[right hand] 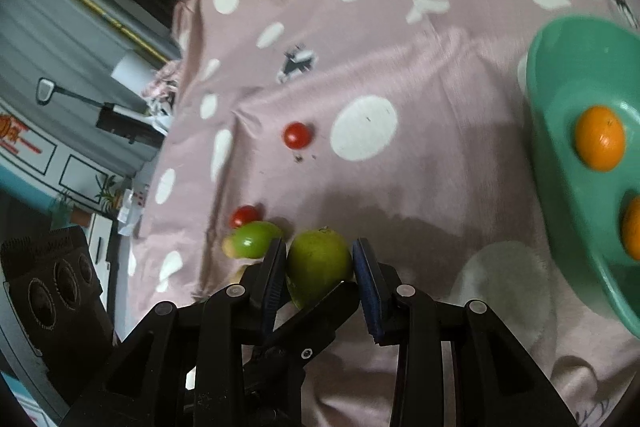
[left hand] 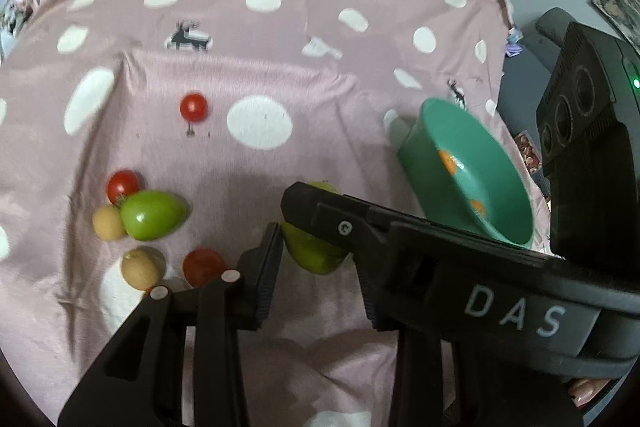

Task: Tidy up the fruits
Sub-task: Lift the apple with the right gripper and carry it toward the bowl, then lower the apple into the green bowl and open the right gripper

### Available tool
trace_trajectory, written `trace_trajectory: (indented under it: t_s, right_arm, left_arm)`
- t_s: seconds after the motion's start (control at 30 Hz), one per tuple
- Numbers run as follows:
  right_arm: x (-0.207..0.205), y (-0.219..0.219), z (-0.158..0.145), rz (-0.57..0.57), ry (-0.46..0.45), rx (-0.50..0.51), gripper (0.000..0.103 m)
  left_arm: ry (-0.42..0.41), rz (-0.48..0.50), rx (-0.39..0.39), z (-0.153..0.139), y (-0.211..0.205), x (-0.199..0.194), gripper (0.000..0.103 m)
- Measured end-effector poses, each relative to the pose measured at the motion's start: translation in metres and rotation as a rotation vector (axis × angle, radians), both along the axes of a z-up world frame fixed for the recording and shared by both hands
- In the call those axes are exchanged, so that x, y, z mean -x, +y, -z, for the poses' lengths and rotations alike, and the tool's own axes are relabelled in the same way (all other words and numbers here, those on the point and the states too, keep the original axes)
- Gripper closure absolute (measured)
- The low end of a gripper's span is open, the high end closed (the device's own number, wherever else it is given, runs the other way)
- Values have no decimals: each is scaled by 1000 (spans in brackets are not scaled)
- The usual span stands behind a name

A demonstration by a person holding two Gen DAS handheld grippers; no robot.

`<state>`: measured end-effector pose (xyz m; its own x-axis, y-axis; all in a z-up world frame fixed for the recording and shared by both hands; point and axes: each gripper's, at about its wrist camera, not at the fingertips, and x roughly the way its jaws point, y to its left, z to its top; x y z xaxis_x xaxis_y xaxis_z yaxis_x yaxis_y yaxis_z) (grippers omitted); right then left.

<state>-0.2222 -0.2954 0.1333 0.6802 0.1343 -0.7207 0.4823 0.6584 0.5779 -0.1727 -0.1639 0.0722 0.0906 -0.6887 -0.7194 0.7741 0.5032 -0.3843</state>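
A green fruit (right hand: 318,263) sits between the pads of my right gripper (right hand: 320,279), which is shut on it just above the pink spotted cloth. The same fruit (left hand: 316,251) shows in the left wrist view, with the right gripper's finger crossing over it. My left gripper (left hand: 316,287) is open and brackets the fruit loosely. A teal bowl (right hand: 560,147) holds two oranges (right hand: 600,139) at the right; it also shows in the left wrist view (left hand: 480,163). On the cloth lie a green tomato (left hand: 152,214), red tomatoes (left hand: 193,107) and two tan round fruits (left hand: 140,269).
The pink cloth (left hand: 280,47) with white dots covers the table. A black device with round lenses (left hand: 584,131) stands at the right edge beyond the bowl. The table's left edge (right hand: 176,75) drops off toward the room.
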Motion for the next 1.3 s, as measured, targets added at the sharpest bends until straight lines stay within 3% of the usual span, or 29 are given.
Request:
trace_trajectory:
  t_s: [0.3, 0.67, 1.3]
  right_arm:
    - [18, 8, -39, 14, -113, 90, 65]
    - [56, -5, -69, 98, -201, 186, 65]
    - [125, -62, -57, 324, -211, 170, 65]
  left_arm:
    - [-106, 8, 89, -36, 6, 18, 68]
    - [-207, 92, 162, -65, -16, 51, 68]
    - [-238, 286, 154, -64, -94, 104, 68]
